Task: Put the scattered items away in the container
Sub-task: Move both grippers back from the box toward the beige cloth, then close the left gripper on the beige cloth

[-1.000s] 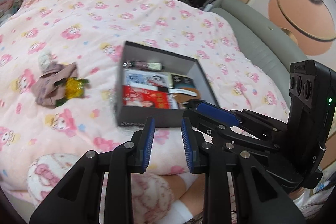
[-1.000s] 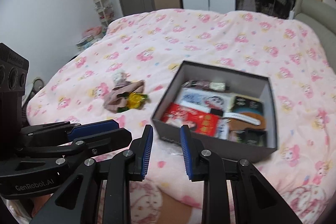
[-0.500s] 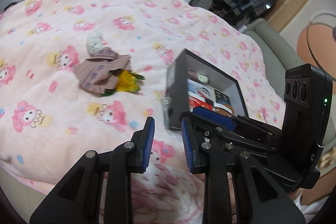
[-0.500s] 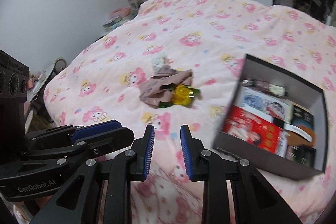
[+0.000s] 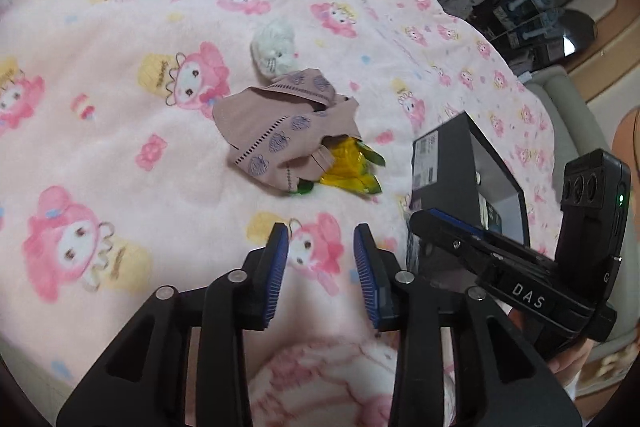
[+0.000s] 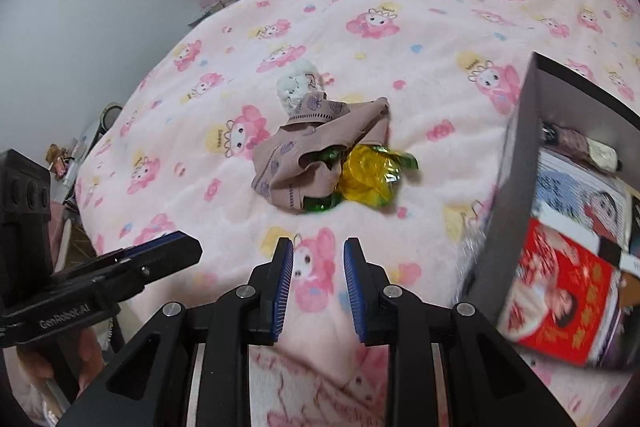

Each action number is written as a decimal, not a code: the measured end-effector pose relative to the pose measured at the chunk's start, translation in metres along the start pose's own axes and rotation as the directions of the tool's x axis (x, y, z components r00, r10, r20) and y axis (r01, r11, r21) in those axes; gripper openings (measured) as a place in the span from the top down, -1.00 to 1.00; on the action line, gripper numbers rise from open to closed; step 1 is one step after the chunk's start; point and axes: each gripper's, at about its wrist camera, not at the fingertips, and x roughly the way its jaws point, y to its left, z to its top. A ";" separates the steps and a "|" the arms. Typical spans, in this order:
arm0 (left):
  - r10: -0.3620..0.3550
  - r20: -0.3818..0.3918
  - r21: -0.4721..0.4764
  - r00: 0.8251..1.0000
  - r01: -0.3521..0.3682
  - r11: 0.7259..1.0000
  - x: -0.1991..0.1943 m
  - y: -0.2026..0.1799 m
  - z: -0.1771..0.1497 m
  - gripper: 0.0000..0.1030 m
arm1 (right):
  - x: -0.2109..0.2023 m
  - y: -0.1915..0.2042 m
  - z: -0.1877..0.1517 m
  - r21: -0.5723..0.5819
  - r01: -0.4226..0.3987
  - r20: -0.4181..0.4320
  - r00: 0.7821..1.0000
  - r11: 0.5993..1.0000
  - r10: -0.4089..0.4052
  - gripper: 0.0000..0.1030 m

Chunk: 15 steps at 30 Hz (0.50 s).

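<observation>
I have the bed (image 6: 400, 7) spread under both tools, its pink cartoon-print blanket filling most of each view. Off to the right of my right gripper (image 6: 319, 259) sits the dark open box (image 6: 516, 147), its near wall just beside the right finger's outer side; inside I can see a red packet (image 6: 560, 291) and some printed cards, blurred. In the left wrist view the same box (image 5: 444, 163) lies ahead and to the right of my left gripper (image 5: 322, 251), partly hidden by the other tool.

Straight ahead of both pairs of fingers, apart from them, lies the small heap of loose things: a mauve patterned cloth (image 6: 316, 155) crumpled over a yellow and green crinkly wrapper (image 6: 368, 179), which pokes out on the box side. In the left view the cloth (image 5: 280, 123) and wrapper (image 5: 352, 175) sit ahead and slightly left of the box. Touching the cloth's far edge is a little white fluffy item (image 6: 296, 83), also seen at (image 5: 274, 49).

My left fingers have just been opening and stand moderately wide with nothing between them. My right fingers stand narrower, parted, also holding nothing, only blanket showing through the gap.
</observation>
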 end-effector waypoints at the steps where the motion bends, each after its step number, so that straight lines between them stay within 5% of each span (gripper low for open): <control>1: 0.005 -0.006 -0.011 1.000 -0.005 1.000 0.007 0.004 0.005 0.21 | 0.006 -0.001 0.004 0.003 -0.007 -0.008 1.000 1.000 0.007 0.54; 9: -0.044 -0.127 -0.115 0.991 0.029 0.993 0.075 0.041 0.051 0.17 | 0.038 -0.014 0.011 0.038 -0.014 -0.050 0.999 0.999 0.016 0.54; 12: 0.001 -0.148 -0.120 0.989 -0.018 0.993 0.098 0.046 0.062 0.02 | 0.041 -0.019 0.007 0.042 0.006 -0.060 0.998 0.999 -0.004 0.54; 15: 0.000 -0.182 -0.156 0.983 -0.029 0.987 0.114 0.052 0.064 0.28 | 0.042 -0.027 0.005 0.074 -0.001 -0.059 0.998 0.997 0.005 0.54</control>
